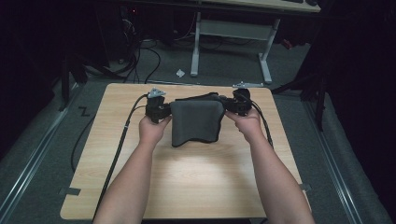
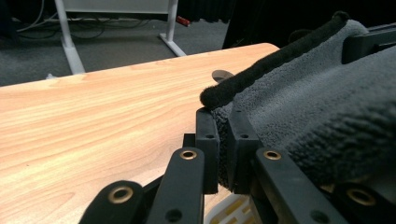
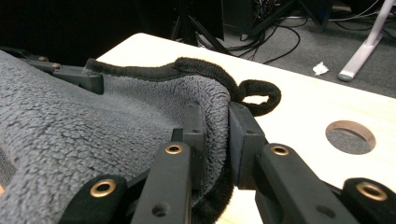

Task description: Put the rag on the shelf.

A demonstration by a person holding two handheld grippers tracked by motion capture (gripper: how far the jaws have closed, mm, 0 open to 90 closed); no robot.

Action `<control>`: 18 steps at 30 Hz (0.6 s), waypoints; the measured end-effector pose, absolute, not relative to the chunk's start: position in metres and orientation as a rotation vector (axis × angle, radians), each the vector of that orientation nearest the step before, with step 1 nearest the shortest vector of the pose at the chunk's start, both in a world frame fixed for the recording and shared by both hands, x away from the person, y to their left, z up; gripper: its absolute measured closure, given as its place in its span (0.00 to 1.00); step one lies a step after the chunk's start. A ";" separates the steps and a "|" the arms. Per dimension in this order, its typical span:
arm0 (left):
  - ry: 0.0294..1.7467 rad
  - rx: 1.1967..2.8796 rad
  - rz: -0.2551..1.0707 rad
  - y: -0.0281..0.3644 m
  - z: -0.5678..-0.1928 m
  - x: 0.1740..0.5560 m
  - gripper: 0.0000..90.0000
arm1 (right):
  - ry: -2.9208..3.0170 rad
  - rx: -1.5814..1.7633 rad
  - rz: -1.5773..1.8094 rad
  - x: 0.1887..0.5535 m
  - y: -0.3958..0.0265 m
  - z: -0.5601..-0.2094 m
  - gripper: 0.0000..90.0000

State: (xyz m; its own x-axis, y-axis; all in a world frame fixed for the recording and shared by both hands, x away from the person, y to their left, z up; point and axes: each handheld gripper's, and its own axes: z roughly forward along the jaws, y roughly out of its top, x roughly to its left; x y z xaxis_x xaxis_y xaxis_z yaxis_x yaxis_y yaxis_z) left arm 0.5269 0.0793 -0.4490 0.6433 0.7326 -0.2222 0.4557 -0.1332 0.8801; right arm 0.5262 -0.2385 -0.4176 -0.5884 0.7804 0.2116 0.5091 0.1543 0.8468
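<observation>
On the far half of the wooden desk, a grey fleece cloth hangs stretched between two pairs of tongs, its lower edge resting on the wood near the middle of the desk. At the left, the person's left hand carries the left tongs, and a black cable trails from them down the left side of the desk toward the near edge. In the left gripper view those tongs are clenched tight on the cloth: the two black jaws stand almost together, with a thin fold of the grey pile and its black bound hem pinched between them. The hem runs up and away from the jaws, with bare desk beside it.

At the right, the right hand carries the right tongs at the opposite edge of the cloth. In the right gripper view these tongs also grasp the cloth, with a thicker bunch of fleece pressed between the jaws. A small black hanging loop sticks out of the hem just past the jaws and lies over the desk. Further right in that view a round hole is cut in the desk top. Beyond the desk, on the grey floor, stand the white legs of another table.
</observation>
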 end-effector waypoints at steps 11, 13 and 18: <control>0.965 1.799 0.274 0.082 -0.464 0.525 0.95 | 2.177 1.330 1.433 0.531 -0.241 -0.434 0.86; 0.965 1.801 0.278 0.081 -0.466 0.524 0.95 | 2.177 1.349 1.433 0.531 -0.241 -0.437 0.86; 0.958 1.807 0.272 0.081 -0.468 0.522 0.94 | 2.170 1.366 1.441 0.531 -0.242 -0.442 0.80</control>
